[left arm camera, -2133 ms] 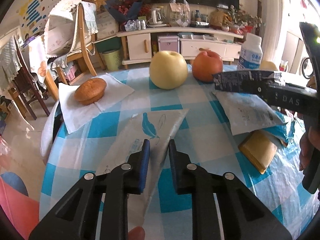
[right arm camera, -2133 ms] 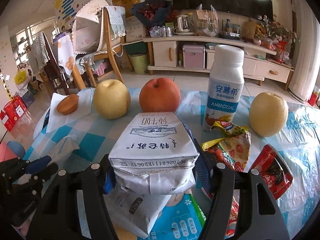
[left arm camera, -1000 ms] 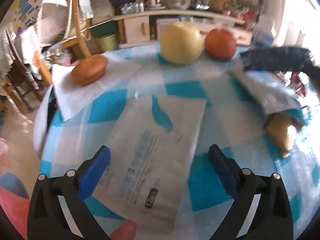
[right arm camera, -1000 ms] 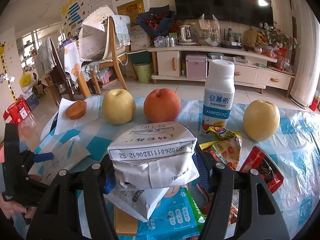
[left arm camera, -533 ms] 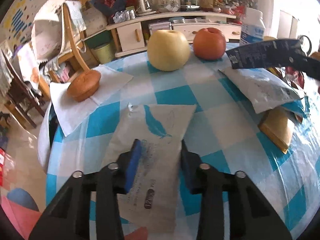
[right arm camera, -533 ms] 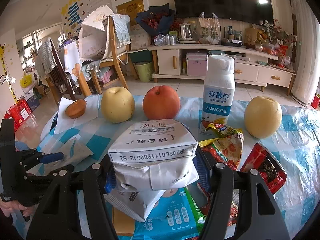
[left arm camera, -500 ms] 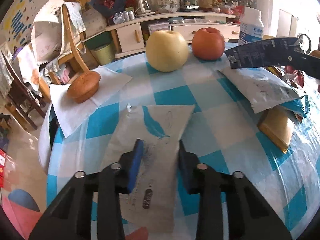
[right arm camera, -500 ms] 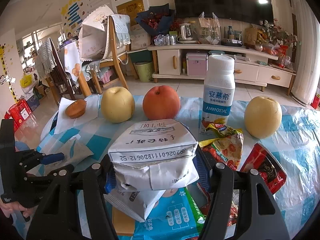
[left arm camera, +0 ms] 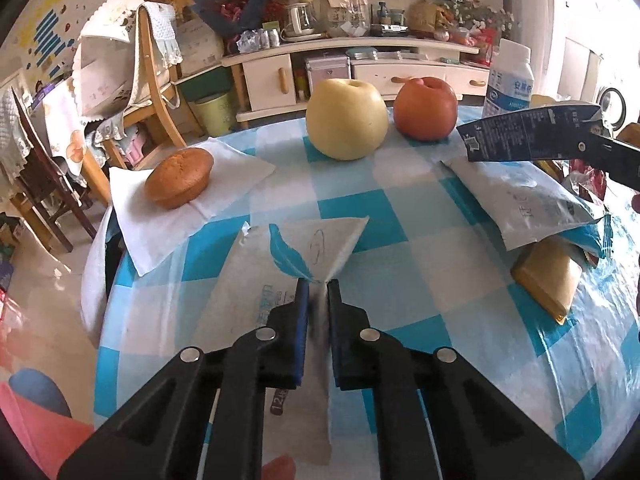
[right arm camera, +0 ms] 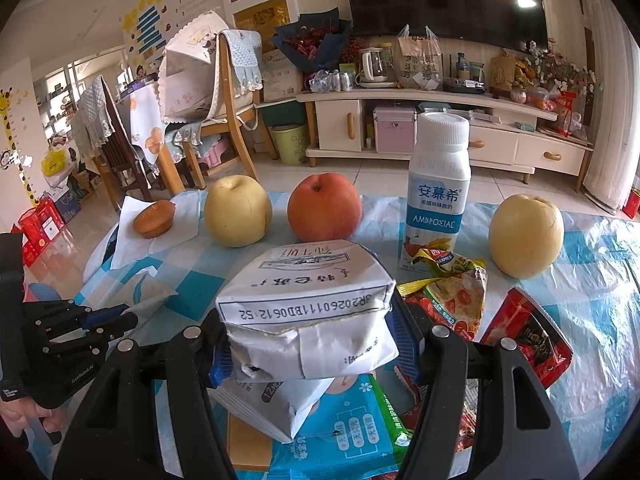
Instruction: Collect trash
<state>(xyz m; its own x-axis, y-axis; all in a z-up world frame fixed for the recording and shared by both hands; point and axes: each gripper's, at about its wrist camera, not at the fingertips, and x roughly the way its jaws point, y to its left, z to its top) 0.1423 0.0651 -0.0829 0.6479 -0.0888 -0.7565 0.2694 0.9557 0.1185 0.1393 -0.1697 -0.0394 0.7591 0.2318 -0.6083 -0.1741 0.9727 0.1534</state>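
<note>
My left gripper [left arm camera: 318, 286] is shut on a flat white wrapper with a blue feather print [left arm camera: 288, 256], pinching a raised fold of it above the checked tablecloth [left arm camera: 400, 280]. It also shows in the right wrist view [right arm camera: 148, 288], beside the left gripper [right arm camera: 120, 318]. My right gripper [right arm camera: 308, 320] is shut on a white paper packet with black print [right arm camera: 308, 300], held above a pile of wrappers: a white bag [right arm camera: 272, 408], a blue-green pack [right arm camera: 352, 428], a yellow-red snack bag [right arm camera: 452, 296] and a red wrapper [right arm camera: 528, 340].
On the table stand a yellow pear [left arm camera: 346, 120], a red apple [left arm camera: 425, 108], a white yogurt bottle [right arm camera: 438, 196] and a second pear [right arm camera: 526, 236]. A muffin [left arm camera: 179, 178] lies on a white napkin [left arm camera: 160, 220]. A tan packet [left arm camera: 546, 276] lies at right. Chairs stand behind.
My left gripper opened wide over the feather wrapper, then closed on it and now pinches a fold of it. The right gripper has held its packet steady.
</note>
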